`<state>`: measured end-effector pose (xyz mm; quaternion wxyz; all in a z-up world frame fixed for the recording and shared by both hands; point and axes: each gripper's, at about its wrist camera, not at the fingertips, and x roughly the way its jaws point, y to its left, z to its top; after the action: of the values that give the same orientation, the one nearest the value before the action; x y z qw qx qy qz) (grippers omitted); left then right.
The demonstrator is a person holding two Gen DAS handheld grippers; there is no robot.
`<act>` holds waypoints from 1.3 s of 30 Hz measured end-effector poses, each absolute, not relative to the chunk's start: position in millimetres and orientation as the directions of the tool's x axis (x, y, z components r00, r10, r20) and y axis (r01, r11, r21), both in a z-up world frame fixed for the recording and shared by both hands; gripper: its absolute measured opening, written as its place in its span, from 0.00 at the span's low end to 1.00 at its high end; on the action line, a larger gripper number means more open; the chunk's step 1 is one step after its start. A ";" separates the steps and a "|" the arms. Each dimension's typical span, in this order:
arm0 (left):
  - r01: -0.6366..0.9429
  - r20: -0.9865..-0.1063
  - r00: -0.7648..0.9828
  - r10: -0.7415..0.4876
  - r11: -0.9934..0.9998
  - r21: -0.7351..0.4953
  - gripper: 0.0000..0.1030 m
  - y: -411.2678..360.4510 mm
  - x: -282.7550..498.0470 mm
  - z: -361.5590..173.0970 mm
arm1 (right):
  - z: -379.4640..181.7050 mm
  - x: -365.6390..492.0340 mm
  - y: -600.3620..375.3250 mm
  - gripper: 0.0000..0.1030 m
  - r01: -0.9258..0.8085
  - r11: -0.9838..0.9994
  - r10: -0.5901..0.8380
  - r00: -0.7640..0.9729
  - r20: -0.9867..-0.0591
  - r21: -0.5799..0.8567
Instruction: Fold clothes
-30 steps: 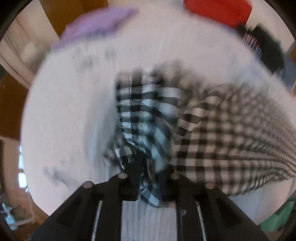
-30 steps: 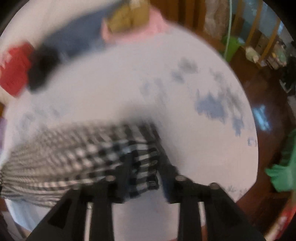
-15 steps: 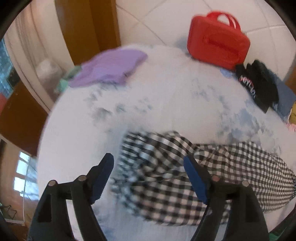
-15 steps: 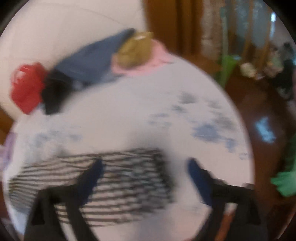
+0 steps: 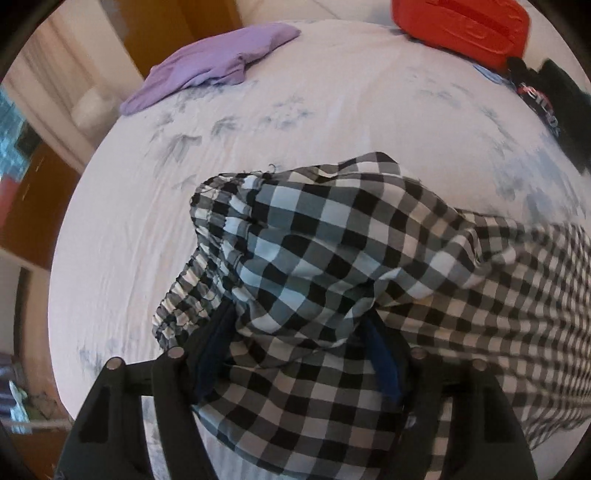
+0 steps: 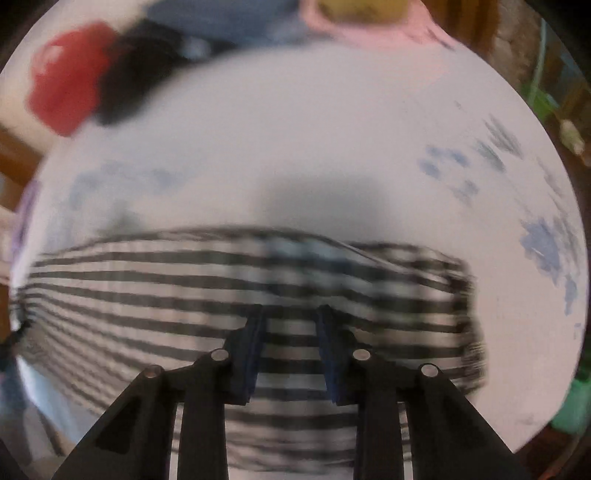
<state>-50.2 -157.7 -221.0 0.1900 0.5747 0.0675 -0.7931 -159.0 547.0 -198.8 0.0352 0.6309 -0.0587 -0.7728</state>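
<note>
A black-and-white checked garment lies bunched on the white bed sheet, its gathered waistband toward the left. My left gripper is low over that bunched end; its jaws stand apart with cloth draped between and over the blue fingers. In the right wrist view, the same garment is blurred into stripes. My right gripper is over its right part, jaws partly apart with cloth showing flat between them.
A purple garment lies at the far left of the bed. A red case and dark clothes sit at the far side. Pink, blue and yellowish clothes lie further along. Wooden floor surrounds the bed.
Both grippers let go of the garment and opened about half a second ago. They have since dropped back down onto it, and the right one has narrowed.
</note>
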 end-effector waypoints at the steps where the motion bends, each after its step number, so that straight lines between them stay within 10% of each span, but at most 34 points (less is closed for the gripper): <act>1: 0.405 -0.936 -0.261 -0.235 -0.907 0.115 0.63 -156.2 -48.6 -217.6 | -199.8 -160.9 562.0 0.14 -0.029 -0.991 -0.123 -0.203 -0.971 0.131; 11: 0.596 -0.869 -0.429 -0.247 -0.800 -0.067 0.75 42.7 -2.9 -150.5 | -165.1 -184.9 588.7 0.22 0.547 -0.815 -0.324 -0.159 -0.933 0.189; 22: 0.550 -0.922 -0.380 0.069 -0.785 -0.285 0.75 365.5 13.8 -204.8 | -173.1 -198.5 589.2 0.37 0.864 -0.439 -0.388 0.066 -0.919 0.247; 39: 0.793 -0.910 -0.351 -0.222 -0.587 -0.163 0.78 558.5 48.1 -218.0 | -182.9 -234.5 657.1 0.40 0.954 0.121 -0.405 0.300 -0.864 0.274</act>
<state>48.1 558.5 -218.0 0.3330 0.4620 0.3091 -0.7617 -234.5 657.1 -182.9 0.6788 0.4348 0.3158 -0.5005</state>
